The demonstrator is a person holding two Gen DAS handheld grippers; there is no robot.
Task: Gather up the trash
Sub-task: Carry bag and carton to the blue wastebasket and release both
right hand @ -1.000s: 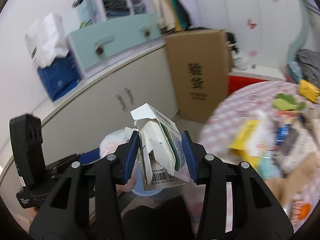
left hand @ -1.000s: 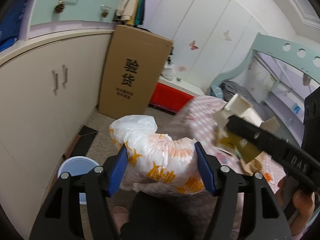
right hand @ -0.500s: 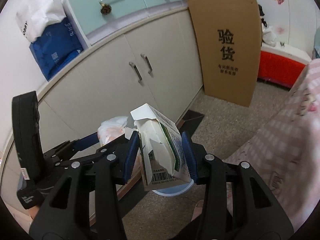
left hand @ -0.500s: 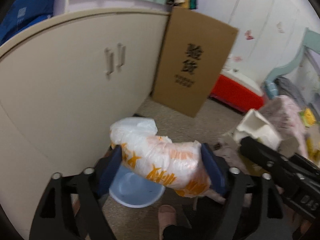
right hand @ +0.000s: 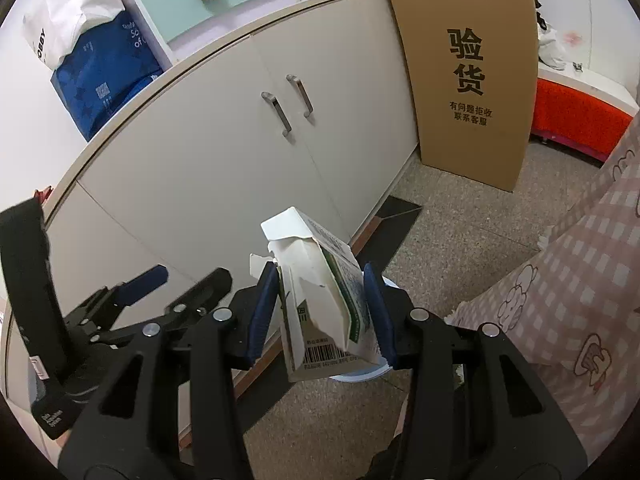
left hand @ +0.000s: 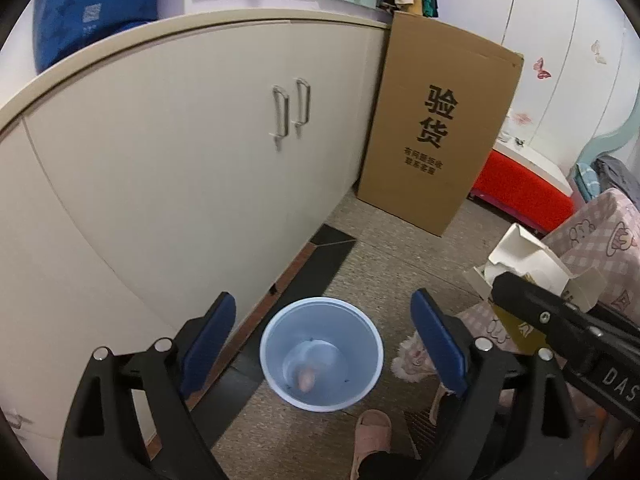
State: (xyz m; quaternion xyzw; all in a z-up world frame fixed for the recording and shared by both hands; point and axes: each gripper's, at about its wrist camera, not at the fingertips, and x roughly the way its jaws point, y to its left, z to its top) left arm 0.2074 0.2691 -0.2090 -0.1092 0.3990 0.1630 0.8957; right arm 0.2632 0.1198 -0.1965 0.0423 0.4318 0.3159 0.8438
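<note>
Blue-padded left hand-held gripper (left hand: 324,344) was opening, emptied of its plastic bag above the bin (left hand: 320,354); right hand-held gripper (right hand: 320,312) clamped the carton (right hand: 324,300), next to drop.

I see the bin (left hand: 321,354) on the floor (left hand: 394,264), right by the cupboard (left hand: 180,168). Box (left hand: 440,132) stands behind it, vs. the cupboard's end. Slipper (left hand: 370,438) lies in front.

The left gripper (left hand: 322,342) points steeply downward at the bottom centre of its own view, jaws opening with nothing between the pads. The right gripper (right hand: 322,314), low in its frame and angled down, clamps a torn carton (right hand: 320,300).
</note>
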